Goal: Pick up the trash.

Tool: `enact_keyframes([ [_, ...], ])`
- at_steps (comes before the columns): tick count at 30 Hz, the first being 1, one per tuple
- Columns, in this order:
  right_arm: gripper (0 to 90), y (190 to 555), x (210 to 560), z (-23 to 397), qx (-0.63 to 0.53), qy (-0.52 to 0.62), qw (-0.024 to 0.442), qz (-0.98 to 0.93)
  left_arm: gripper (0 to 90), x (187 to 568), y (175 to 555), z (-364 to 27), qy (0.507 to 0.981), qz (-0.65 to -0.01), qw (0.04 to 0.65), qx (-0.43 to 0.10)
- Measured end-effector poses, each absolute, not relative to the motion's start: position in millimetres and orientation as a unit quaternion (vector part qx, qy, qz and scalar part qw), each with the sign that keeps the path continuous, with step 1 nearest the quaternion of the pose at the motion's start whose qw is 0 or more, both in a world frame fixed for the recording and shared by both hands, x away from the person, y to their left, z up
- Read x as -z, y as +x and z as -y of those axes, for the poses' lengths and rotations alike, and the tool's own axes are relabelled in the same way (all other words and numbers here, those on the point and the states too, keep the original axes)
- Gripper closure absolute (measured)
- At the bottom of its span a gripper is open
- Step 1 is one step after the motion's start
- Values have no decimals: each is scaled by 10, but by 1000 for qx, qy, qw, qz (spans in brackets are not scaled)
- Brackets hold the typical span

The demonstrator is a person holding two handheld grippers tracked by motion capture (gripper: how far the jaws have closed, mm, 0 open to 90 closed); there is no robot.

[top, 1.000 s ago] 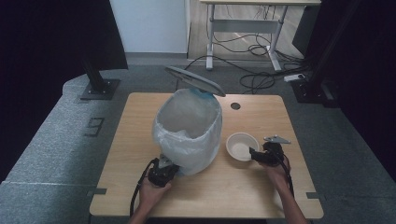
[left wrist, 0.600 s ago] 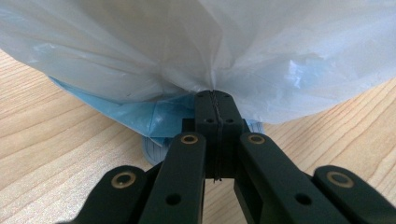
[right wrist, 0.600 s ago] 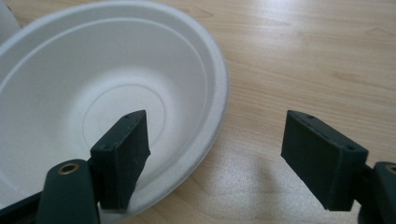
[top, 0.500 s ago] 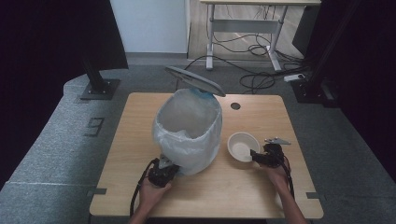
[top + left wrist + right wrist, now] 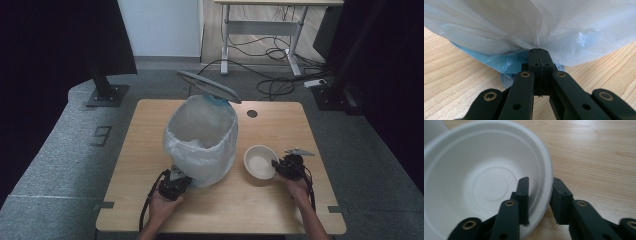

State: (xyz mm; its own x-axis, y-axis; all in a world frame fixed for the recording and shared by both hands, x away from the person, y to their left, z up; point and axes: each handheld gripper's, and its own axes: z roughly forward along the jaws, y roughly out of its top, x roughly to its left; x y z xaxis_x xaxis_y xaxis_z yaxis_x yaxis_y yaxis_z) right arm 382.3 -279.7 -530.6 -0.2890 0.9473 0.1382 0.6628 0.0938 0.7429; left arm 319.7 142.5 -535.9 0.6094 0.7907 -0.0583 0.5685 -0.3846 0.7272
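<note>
Left gripper (image 5: 176, 184): held low at the near table edge, jaws pressed together, pinching bag film (image 5: 537, 37) (forearm enters from below). Right gripper (image 5: 540, 195): jaws parted, straddling a bowl rim (image 5: 547, 182), hand (image 5: 295, 186) behind.

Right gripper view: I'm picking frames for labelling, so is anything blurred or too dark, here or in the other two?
Right gripper view: the bowl rim is soft near the lens, the table grain sharp. Left gripper view: the bag is bright, its folds readable. High view: dim, with black surroundings; both tools are small and dark.

Thin plastic bag (image 5: 499, 30), wood-grain table (image 5: 599, 150)
</note>
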Motion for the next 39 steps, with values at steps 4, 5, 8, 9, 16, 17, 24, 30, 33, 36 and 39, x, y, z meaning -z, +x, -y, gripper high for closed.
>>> enact_keyframes([
  [4, 774, 3796, 5256, 2821, -383, 564, 185, -707, 900, 5359, 3198, -1425, 818, -415, 368, -151],
  [5, 785, 3787, 5241, 2832, -388, 563, 183, -706, 900, 5359, 3199, -1426, 818, -415, 368, -151],
  [8, 799, 3748, 5190, 2863, -404, 561, 174, -702, 900, 5358, 3199, -1427, 819, -414, 368, -150],
  [9, 803, 3737, 5177, 2872, -410, 560, 170, -699, 900, 5358, 3199, -1427, 819, -414, 368, -150],
  [16, 823, 3672, 5077, 2923, -436, 554, 162, -690, 900, 5358, 3200, -1430, 819, -414, 368, -150],
  [17, 826, 3655, 5053, 2943, -442, 553, 159, -688, 900, 5358, 3200, -1429, 819, -414, 368, -150],
  [24, 828, 3613, 4998, 2993, -459, 553, 152, -679, 900, 5358, 3202, -1432, 819, -414, 368, -149],
  [30, 828, 3545, 4889, 3044, -481, 548, 153, -667, 900, 5357, 3203, -1432, 820, -413, 368, -149],
  [33, 828, 3506, 4823, 3063, -494, 544, 155, -661, 900, 5357, 3202, -1431, 820, -413, 368, -149],
  [36, 828, 3458, 4735, 3075, -507, 537, 156, -656, 900, 5357, 3204, -1432, 820, -413, 368, -149],
  [39, 828, 3432, 4680, 3065, -514, 531, 158, -655, 900, 5357, 3203, -1432, 820, -413, 368, -149],
])
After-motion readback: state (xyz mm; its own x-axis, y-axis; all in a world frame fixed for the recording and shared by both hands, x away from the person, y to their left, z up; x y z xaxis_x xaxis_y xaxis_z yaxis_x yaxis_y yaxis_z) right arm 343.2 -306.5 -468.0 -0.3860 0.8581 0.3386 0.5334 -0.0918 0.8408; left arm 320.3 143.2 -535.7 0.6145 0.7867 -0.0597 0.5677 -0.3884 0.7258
